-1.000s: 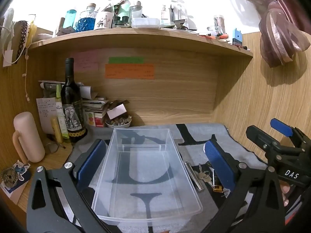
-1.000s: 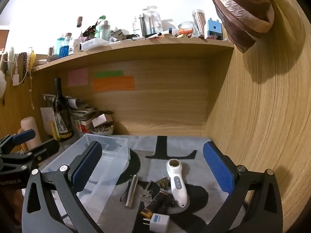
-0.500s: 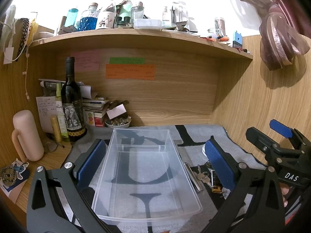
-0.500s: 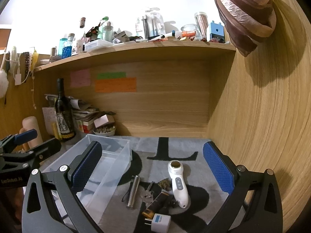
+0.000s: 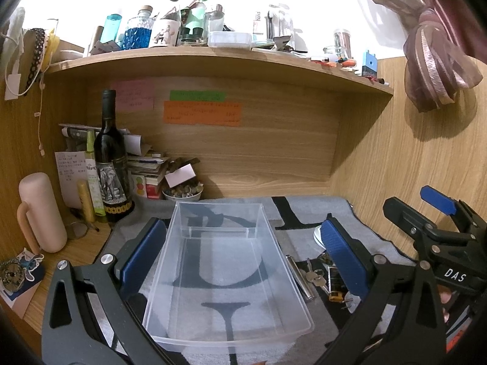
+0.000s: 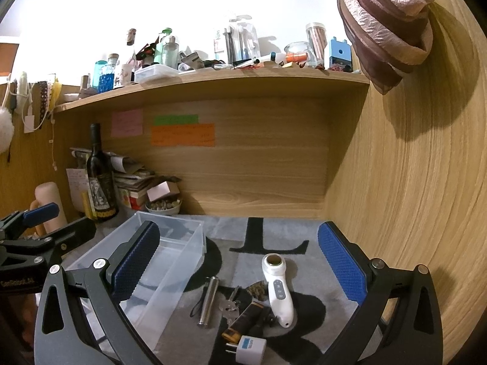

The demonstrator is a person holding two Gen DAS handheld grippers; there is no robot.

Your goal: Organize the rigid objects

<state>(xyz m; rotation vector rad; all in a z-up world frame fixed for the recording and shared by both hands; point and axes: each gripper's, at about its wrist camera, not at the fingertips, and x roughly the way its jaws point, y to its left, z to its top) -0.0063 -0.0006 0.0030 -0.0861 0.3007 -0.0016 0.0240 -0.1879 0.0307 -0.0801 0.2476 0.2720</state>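
Note:
A clear plastic bin (image 5: 226, 333) stands empty on the grey mat; it also shows at the left in the right wrist view (image 6: 170, 276). My left gripper (image 5: 243, 252) is open above the bin. My right gripper (image 6: 240, 258) is open above a cluster of small things on the mat: a white handheld device (image 6: 278, 289), a silver flashlight (image 6: 208, 301), keys (image 6: 228, 304), a brown lighter (image 6: 243, 321) and a white plug adapter (image 6: 251, 346). The flashlight (image 5: 299, 278), keys (image 5: 315, 276) and lighter (image 5: 334, 283) lie right of the bin in the left wrist view.
A wine bottle (image 5: 110, 164), a pink mug (image 5: 41, 213), stacked papers and a small bowl of stones (image 5: 182, 193) stand at the back left. Wooden walls close the back and right. A cluttered shelf (image 5: 213, 53) hangs overhead. A knotted curtain (image 6: 386, 24) hangs at upper right.
Both grippers have risen and tilted slightly; the scene sits a little lower in both views. Nothing has been grasped or moved.

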